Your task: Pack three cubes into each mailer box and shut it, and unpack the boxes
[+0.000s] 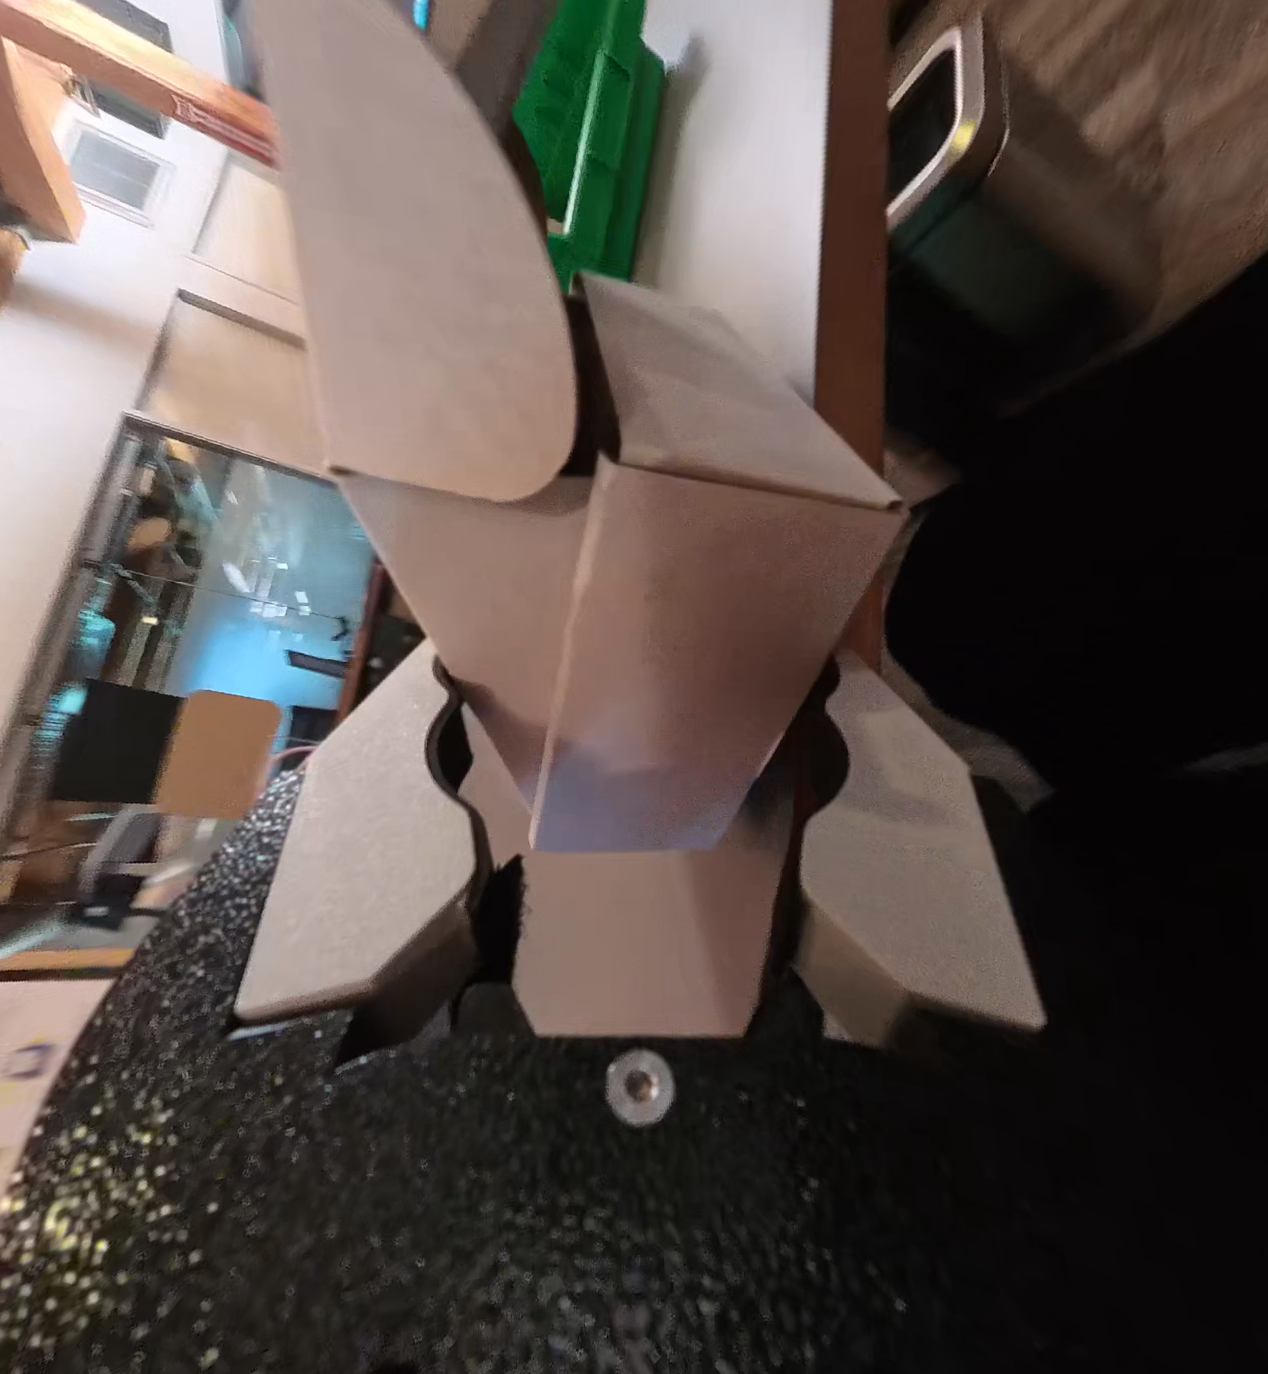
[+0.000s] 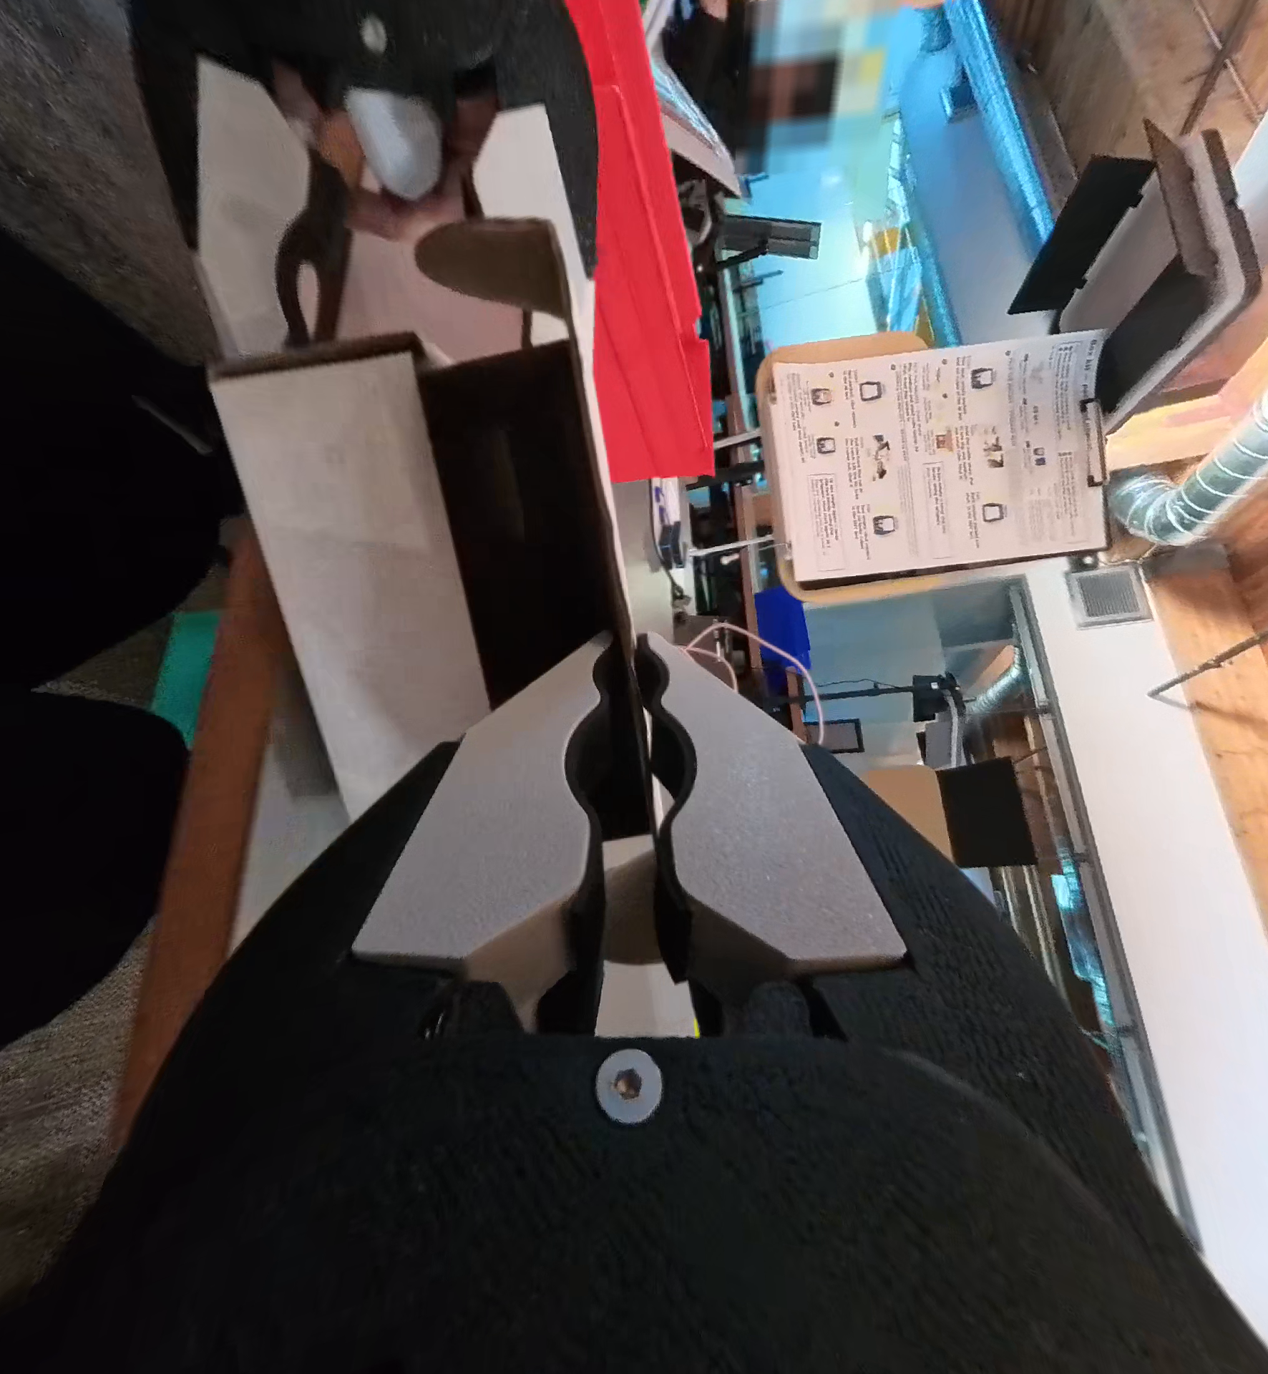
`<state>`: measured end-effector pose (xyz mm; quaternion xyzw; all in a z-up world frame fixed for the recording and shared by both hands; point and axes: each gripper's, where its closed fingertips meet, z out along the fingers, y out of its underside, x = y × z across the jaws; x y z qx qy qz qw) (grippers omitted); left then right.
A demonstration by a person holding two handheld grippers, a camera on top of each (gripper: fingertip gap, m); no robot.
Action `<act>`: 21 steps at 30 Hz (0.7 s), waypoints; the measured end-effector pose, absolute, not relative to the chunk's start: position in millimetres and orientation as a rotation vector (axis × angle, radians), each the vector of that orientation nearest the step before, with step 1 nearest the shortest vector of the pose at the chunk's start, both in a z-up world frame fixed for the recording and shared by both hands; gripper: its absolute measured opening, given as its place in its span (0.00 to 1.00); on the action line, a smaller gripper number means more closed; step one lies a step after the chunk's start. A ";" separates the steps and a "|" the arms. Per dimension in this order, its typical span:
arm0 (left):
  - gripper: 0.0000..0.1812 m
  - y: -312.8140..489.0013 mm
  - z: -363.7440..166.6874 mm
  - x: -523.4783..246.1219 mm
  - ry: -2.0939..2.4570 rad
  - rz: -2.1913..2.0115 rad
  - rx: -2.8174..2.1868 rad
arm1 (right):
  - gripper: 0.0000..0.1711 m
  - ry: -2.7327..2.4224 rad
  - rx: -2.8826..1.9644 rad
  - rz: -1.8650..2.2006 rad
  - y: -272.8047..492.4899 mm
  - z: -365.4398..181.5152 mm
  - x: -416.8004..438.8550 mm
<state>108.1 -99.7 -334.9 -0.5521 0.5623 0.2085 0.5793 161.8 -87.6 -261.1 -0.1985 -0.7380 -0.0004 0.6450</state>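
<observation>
The white mailer box [image 2: 348, 520] stands open on the white tabletop [image 1: 750, 186], near its wooden front edge, and both tools have hold of it. The right hand-held gripper [image 2: 635, 669] is clenched on a thin cardboard wall of the box, the panel running edge-on between its two grey fingers [image 2: 512, 818], whose tips nearly meet across it. The left hand-held gripper [image 1: 638, 743] is closed around a folded end of the box, with a side flap [image 1: 676, 654] pinched between its grey pads, while the rounded lid flap [image 1: 423, 282] stands up just beyond. In the right wrist view the dark interior of the box shows no cubes that can be made out, so whether this is packing or unpacking cannot be told. The box looks light and thin-walled: stiff along its creases but ready to bend, buckle or spring back wherever a single panel is squeezed. Its matte surface should give decent grip, yet a hard pinch mid-panel would probably crease it. The safest holds appear to be close to a fold or a corner, where two layers back each other, and on the lid's front edge for swinging it. A red bin [image 2: 646, 297] stands to the far side in the right view, and a green bin [image 1: 594, 149] lies beyond the box in the left view.
</observation>
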 end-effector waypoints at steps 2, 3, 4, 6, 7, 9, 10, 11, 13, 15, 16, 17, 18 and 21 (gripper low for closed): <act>0.48 -97.1 -326.0 108.1 1.263 0.351 -1.353 | 0.00 -1.695 -0.469 0.004 -74.3 -253.1 153.4; 0.47 -93.6 -320.9 106.3 1.231 0.302 -1.374 | 0.00 -1.698 -0.482 0.009 -66.8 -249.3 148.4; 0.45 -88.7 -315.9 103.0 1.195 0.268 -1.393 | 0.01 -1.704 -0.497 0.013 -59.2 -246.6 143.1; 0.38 -75.8 -305.7 92.5 1.104 0.208 -1.433 | 0.01 -1.708 -0.524 0.017 -45.1 -242.4 131.8; 0.37 -69.6 -301.9 87.4 1.062 0.162 -1.456 | 0.01 -1.701 -0.533 0.014 -38.4 -239.8 125.7; 0.36 -58.0 -296.7 79.5 0.987 0.055 -1.496 | 0.02 -1.691 -0.569 -0.003 -22.5 -235.5 114.2; 0.35 -51.5 -296.4 74.9 0.956 0.017 -1.519 | 0.07 -1.681 -0.595 -0.010 -13.3 -231.1 110.3; 0.35 -44.9 -298.4 69.8 0.937 -0.009 -1.547 | 0.14 -1.666 -0.626 0.003 -4.7 -224.3 108.9; 0.35 -32.5 -301.8 59.5 0.893 -0.067 -1.592 | 0.17 -1.603 -0.728 0.132 9.5 -204.6 112.6; 0.35 -23.1 -301.5 50.6 0.845 -0.147 -1.615 | 0.19 -1.512 -0.864 0.303 28.3 -185.0 122.6; 0.35 -18.9 -300.9 46.3 0.816 -0.193 -1.625 | 0.19 -1.486 -0.941 0.374 39.5 -181.3 127.5; 0.35 -14.7 -300.9 42.0 0.789 -0.235 -1.635 | 0.20 -1.472 -1.022 0.428 51.8 -181.6 131.1; 0.35 -10.1 -302.0 37.8 0.762 -0.269 -1.648 | 0.21 -1.470 -1.100 0.463 64.2 -185.2 132.9; 0.34 3.7 -313.9 26.4 0.693 -0.345 -1.719 | 0.22 -1.517 -1.289 0.509 93.1 -207.4 126.8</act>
